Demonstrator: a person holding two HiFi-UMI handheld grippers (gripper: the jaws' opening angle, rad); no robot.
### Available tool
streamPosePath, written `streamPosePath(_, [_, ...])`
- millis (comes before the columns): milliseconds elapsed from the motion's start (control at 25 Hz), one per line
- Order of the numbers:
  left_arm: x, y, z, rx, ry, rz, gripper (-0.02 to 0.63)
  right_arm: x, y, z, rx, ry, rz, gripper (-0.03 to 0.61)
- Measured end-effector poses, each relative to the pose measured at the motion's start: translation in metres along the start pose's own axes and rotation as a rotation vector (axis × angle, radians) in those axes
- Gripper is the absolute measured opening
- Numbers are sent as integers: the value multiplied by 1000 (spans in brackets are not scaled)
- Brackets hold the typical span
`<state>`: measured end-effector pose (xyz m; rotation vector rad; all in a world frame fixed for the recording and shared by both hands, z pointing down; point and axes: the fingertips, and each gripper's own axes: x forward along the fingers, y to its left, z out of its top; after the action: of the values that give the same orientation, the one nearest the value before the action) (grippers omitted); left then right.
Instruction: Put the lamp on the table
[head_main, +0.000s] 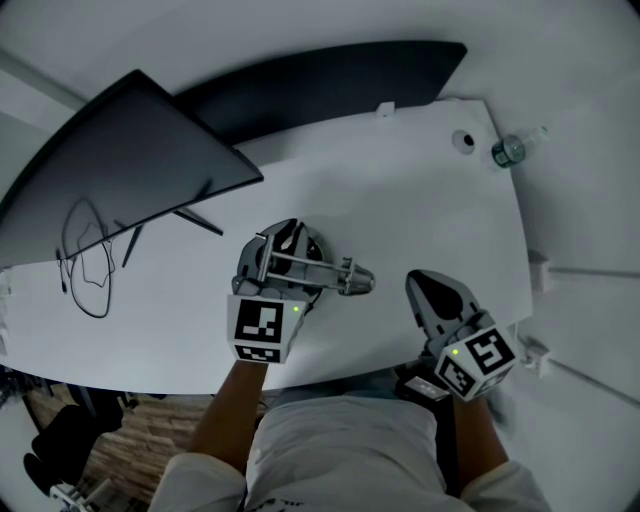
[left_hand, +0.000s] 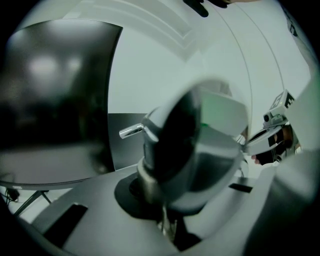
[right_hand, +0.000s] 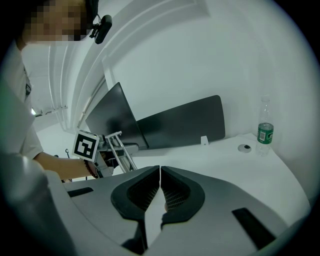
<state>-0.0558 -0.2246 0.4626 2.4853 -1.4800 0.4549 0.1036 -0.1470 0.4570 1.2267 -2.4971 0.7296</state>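
The lamp (head_main: 340, 275), clenched in the left gripper (head_main: 283, 262), sits mid-bench (head_main: 400, 190), apparently down or nearly so, leaving only the release, while the right gripper (head_main: 425, 285), at its four o'clock, is closed and empty.

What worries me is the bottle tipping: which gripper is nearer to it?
Right. The right gripper is below and left of the water bottle in the head view; the left gripper, shut on the lamp, is farther left.

White, grey, black, a touch of green.
White table (head_main: 400, 200); black monitor (head_main: 120, 160); silver lamp (head_main: 350, 278); black-and-white square-patterned marker cubes (head_main: 262, 328); green-labelled bottle (head_main: 512, 150); black cable (head_main: 90, 270).
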Motion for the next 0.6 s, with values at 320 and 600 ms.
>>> streamPosePath(320, [5,0,1,8,-11,4,32,3,-4,-3,7,9,-2,32])
streamPosePath(600, [1,-6,1,31,-50,3,38,6,-4,-1,8,8,5,32])
